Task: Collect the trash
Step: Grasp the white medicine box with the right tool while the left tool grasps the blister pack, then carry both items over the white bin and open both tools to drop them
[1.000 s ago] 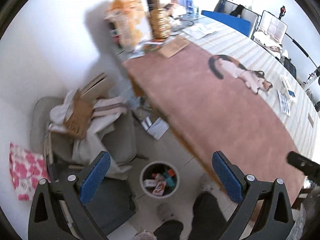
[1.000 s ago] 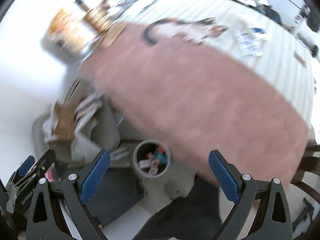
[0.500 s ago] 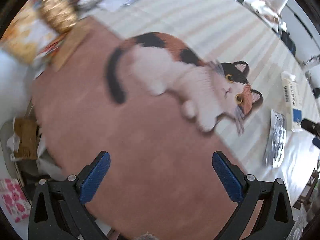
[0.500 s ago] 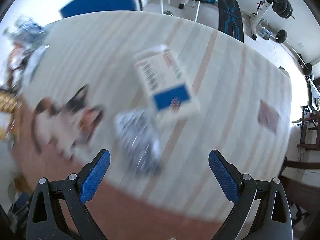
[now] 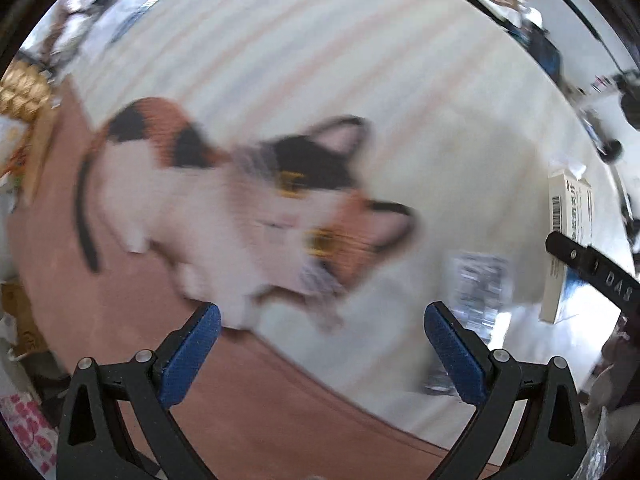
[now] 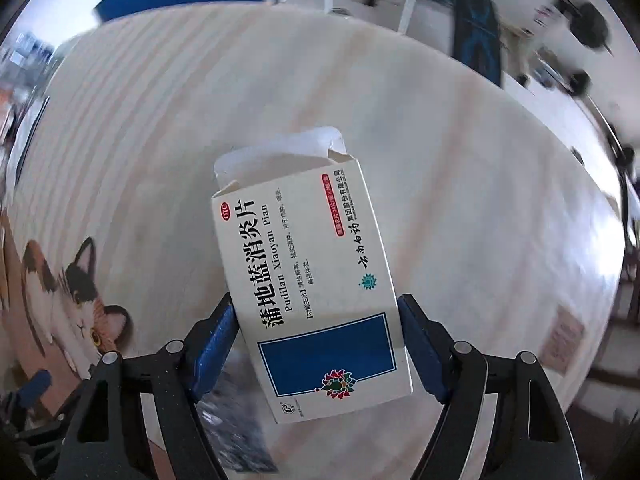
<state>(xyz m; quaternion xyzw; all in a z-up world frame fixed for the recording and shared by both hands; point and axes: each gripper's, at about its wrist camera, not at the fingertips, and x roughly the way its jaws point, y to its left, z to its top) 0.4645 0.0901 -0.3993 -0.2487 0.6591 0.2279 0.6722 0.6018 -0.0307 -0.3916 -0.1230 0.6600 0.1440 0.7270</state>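
Medicine box (image 6: pixel 316 280) — white card with a blue panel, far flap torn open — lies flat on the striped table (image 6: pixel 460 168). Its long axis runs away from the right claw (image 6: pixel 318 344), near end between the blue pads. Pads sit at both long edges, seemingly touching; whether they grip is hard to tell. Box not lifted.

Left claw (image 5: pixel 318 354) wide open, holding nothing, hovering over the printed cat (image 5: pixel 248 208); box well off to its right. Blurred foil packet (image 5: pixel 480 292), possibly a blister sheet, lies just beside the box — nearer the left claw.
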